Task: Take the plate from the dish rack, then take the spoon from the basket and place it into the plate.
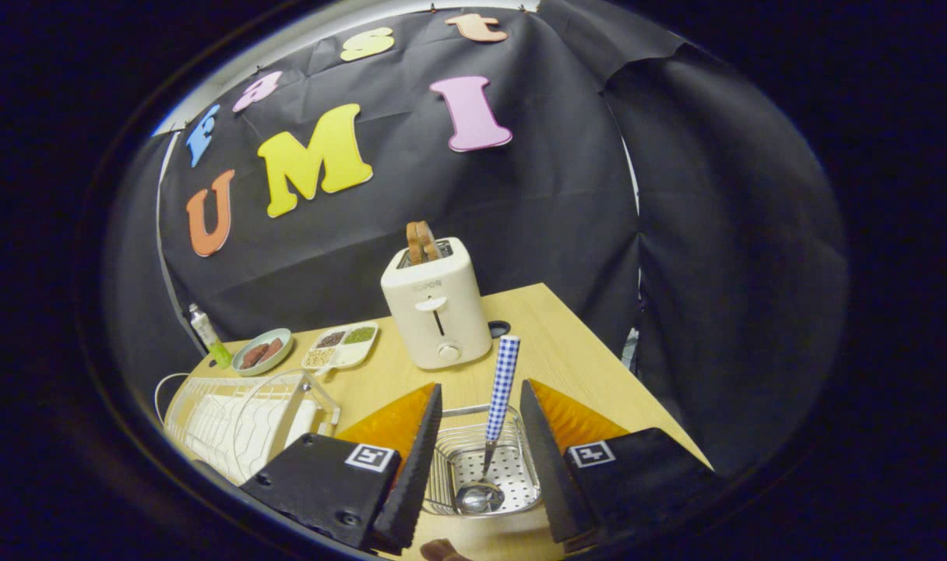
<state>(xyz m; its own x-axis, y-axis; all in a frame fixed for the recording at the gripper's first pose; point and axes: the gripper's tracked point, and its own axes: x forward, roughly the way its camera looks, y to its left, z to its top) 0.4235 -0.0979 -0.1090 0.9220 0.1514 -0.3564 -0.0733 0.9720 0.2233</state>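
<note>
The gripper [480, 452] is held wide open above the table, its two fingers spread well apart and touching nothing, and between them a wire basket [516, 456] is framed. In that basket a spoon [492, 427] is seen standing tilted: the shiny bowl is down on the perforated floor, close to the fingers, while the blue-and-white checked handle is leaned up and away, its tip pointed toward the toaster [436, 308] and reaching over the basket's far rim. The long axis of the spoon is thus run roughly along the line of the fingers, between them but clear of both. Just beyond the basket, the cream toaster is set upright on the wooden table [567, 343], with two slices of toast [421, 241] raised out of its slot. Off to the left of the fingers, a white dish rack [232, 425] is found, a round plate [267, 425] stood on edge in it. Farther back on that side, a divided tray [341, 345] of small grains, a small dish [262, 351] with brown pieces and a slim bottle [209, 335] are lined up near the black cloth wall.
</note>
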